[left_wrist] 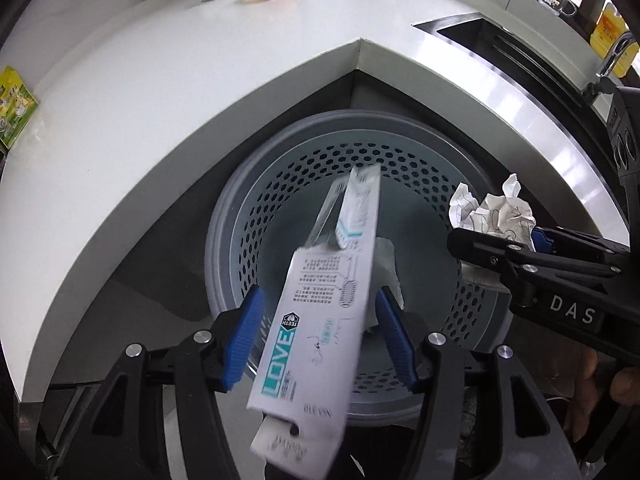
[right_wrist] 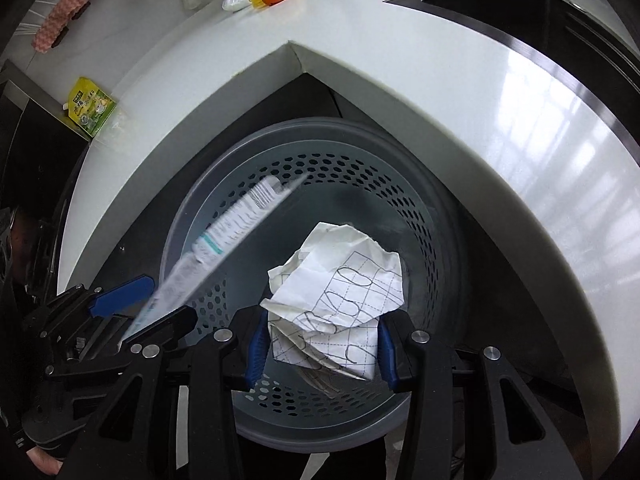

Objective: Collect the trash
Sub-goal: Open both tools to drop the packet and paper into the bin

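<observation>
Left wrist view: toothbrush box, light, stiff card, slips loose between parted jaws over the bin; right jaws barely flank soft crumpled paper.

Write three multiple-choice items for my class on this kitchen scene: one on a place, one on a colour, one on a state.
1. Where does the grey perforated bin stand?
A) on a chair
B) below the inner corner of the white counter
C) inside the sink

2. What colour are the pads on the jaws?
A) red
B) green
C) blue

3. The paper with pen-drawn grid lines is
A) crumpled
B) flat
C) rolled into a tube

Answers:
1 B, the counter's edge runs above the bin's rim.
2 C, the pads are blue in both views.
3 A, folds and creases run all over it.
</observation>
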